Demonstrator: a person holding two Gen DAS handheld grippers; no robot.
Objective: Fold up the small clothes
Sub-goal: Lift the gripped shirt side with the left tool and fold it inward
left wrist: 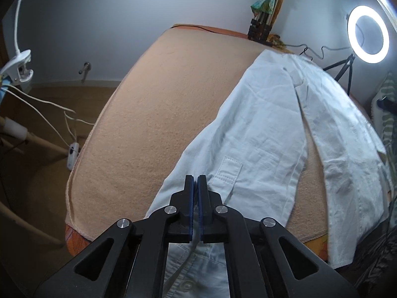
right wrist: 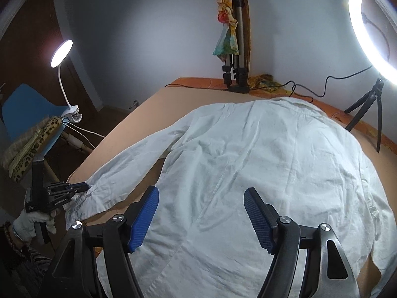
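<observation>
Left claw (left wrist: 195,177) pinches the shirt (right wrist: 248,164) cuff at the table edge; right claw (right wrist: 201,193) hovers agape.

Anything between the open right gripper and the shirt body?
Nothing visible. The right gripper hangs open directly over the white shirt, bare fabric between its fingers. The left gripper is shut on the sleeve cuff, off to the side.

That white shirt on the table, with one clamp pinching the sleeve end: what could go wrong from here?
The left hand-held gripper is shut on only the cuff edge of the white shirt, so the thin cloth might slip out when pulled. The shirt's near hem hangs past the edge of the peach table cover; a hard tug could drag it off. The right hand-held gripper is open above the shirt's body and could bunch the wrinkled fabric.
</observation>
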